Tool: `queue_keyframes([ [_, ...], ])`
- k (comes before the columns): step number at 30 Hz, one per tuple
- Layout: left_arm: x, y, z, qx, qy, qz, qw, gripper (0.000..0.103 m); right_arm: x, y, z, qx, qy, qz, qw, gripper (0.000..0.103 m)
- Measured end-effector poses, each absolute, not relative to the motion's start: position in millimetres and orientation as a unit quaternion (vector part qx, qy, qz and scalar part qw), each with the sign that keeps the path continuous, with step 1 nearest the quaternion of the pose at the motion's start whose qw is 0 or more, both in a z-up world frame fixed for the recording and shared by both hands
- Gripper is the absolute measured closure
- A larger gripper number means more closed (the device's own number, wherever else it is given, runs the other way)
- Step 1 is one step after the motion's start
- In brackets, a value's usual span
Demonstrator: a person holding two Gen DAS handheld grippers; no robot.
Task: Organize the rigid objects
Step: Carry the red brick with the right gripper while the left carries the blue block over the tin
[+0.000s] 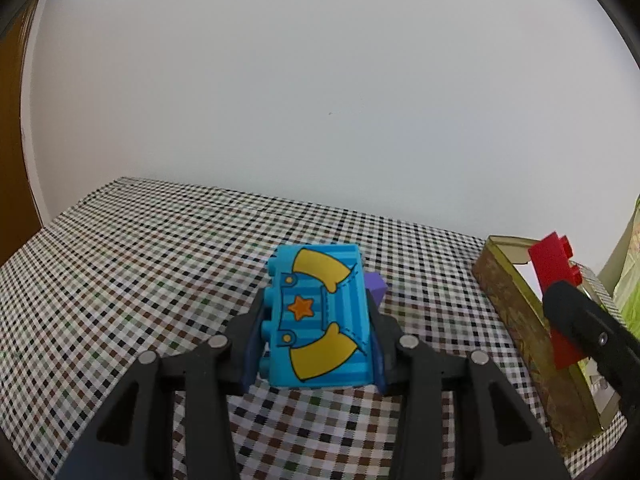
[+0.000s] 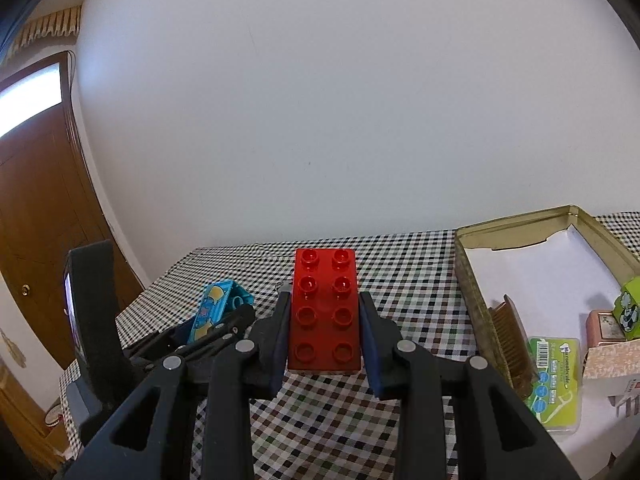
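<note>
We see our left claw (image 1: pixel 318 316) pinching a blue block (image 1: pixel 320 320), our right claw (image 2: pixel 325 320) pinching a red block (image 2: pixel 325 310), both above the checkered table (image 1: pixel 160 248), a tin box (image 2: pixel 476 280) near its right edge

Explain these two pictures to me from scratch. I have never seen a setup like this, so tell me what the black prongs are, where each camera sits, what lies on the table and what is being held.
The black prongs are two-finger grippers, one in each of a person's hands, each carrying a fisheye camera looking along its fingers.

The left wrist view shows the left gripper clamped on a blue printed toy block. A purple block peeks out behind it.

The right wrist view shows the right gripper clamped on a red studded brick.

Both are above a table with a checked tablecloth. To the right stands an open tin box holding a green packet, a green block and other small items.
</note>
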State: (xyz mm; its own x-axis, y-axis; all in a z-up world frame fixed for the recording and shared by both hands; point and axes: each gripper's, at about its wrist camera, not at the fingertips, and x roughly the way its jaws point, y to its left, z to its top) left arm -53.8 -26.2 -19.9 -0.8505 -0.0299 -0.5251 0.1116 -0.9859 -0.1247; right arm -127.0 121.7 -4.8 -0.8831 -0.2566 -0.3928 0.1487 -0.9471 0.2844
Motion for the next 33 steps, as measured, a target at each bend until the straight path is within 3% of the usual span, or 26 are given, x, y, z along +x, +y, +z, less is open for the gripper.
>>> queue_keyframes([
  [33, -49.0, 22.8, -16.3, 0.263, 0.032, -0.964, 0.029, 0.061, -93.6, 172.3, 5.1, 0.178, -0.079, -0.980, 0.050, 0.069],
])
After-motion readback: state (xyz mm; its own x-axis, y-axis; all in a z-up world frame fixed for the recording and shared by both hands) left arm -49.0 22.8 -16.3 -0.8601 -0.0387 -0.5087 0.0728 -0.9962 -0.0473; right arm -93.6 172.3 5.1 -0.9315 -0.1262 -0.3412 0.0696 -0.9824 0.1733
